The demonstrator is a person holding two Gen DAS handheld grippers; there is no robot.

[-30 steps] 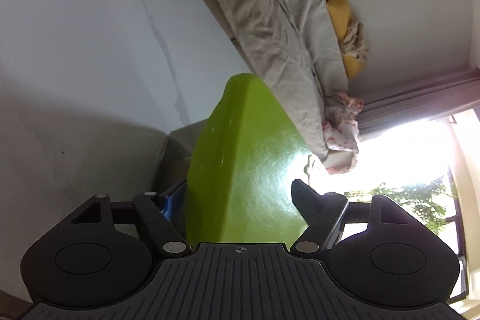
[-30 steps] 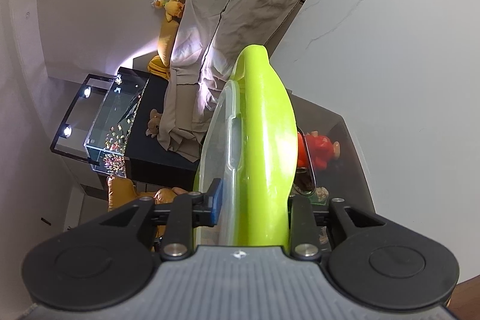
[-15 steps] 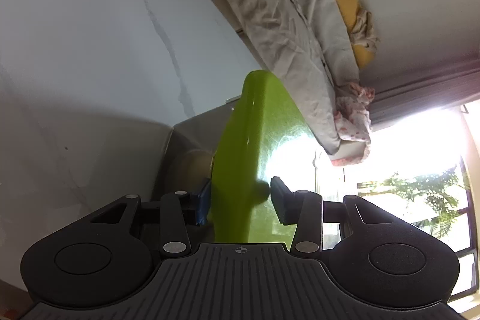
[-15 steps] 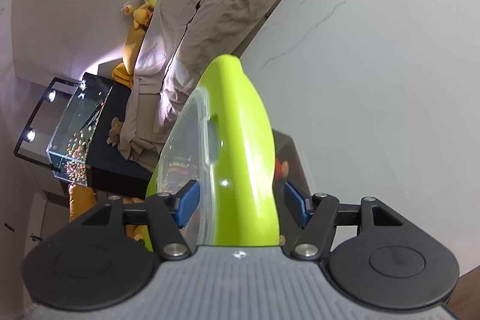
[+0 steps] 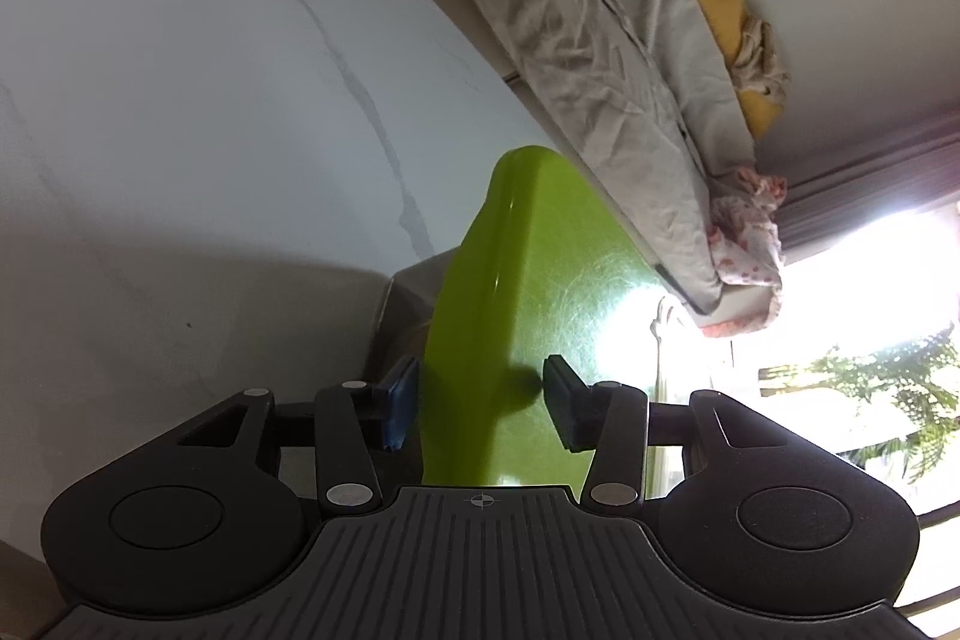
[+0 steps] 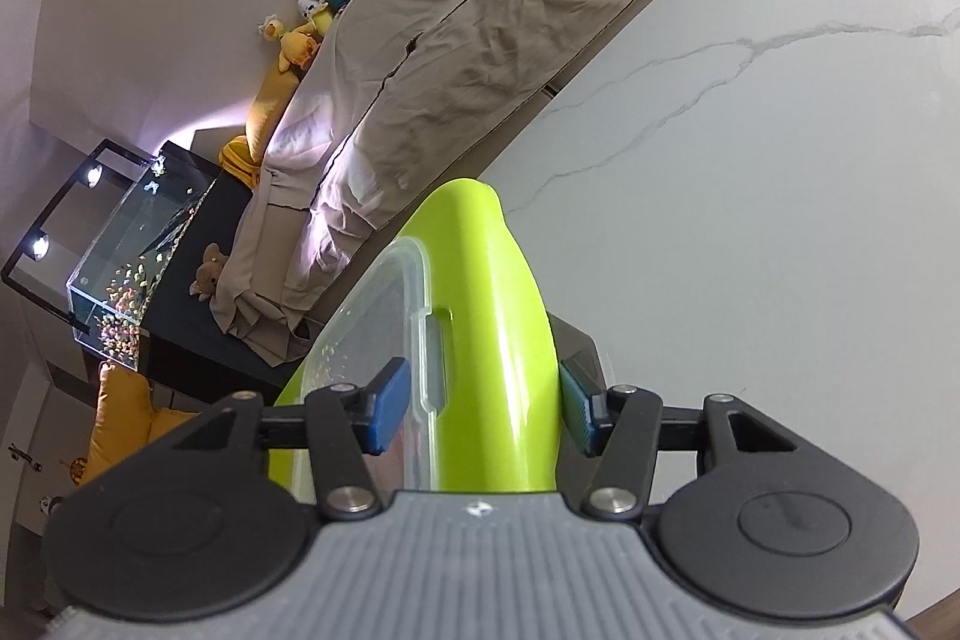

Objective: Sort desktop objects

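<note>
Now the lime-green container lid (image 5: pixel 540 316) stands on edge above the marble counter (image 5: pixel 180 130), between the opening fingers of the left gripper (image 5: pixel 480 403) and the closing fingers of the right gripper (image 6: pixel 480 406), neither pair pinching it.

Daylight is flooding in through the window (image 5: pixel 852 316) and overexposing that corner, casting glare across the green lid (image 5: pixel 540 316). Fisheye distortion is bending the edges of both views; the foreground is staying sharp and evenly lit.
</note>
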